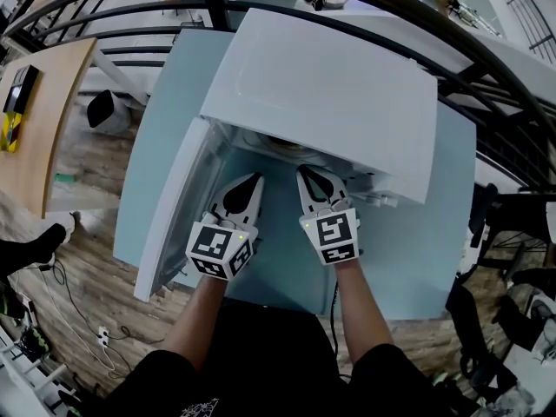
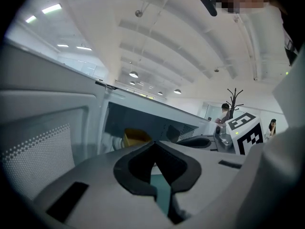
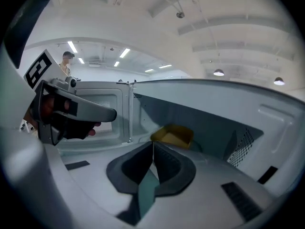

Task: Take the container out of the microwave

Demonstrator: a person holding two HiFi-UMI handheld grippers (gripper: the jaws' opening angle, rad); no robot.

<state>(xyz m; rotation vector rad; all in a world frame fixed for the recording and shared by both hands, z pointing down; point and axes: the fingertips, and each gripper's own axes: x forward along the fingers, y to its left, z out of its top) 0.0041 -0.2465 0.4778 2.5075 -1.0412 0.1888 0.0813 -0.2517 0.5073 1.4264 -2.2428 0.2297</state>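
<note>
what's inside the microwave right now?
One yellow container sits in the microwave cavity, door open. Whether it holds anything can't be seen; from the head view the microwave's top covers nearly all of the cavity.

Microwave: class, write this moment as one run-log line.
microwave door open | container inside, untouched | left gripper shut, empty | right gripper shut, empty

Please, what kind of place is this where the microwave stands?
Probably a lab or open workspace, not a home kitchen: the microwave sits on a plain table beside a black railing, and cables lie on the wood floor.
</note>
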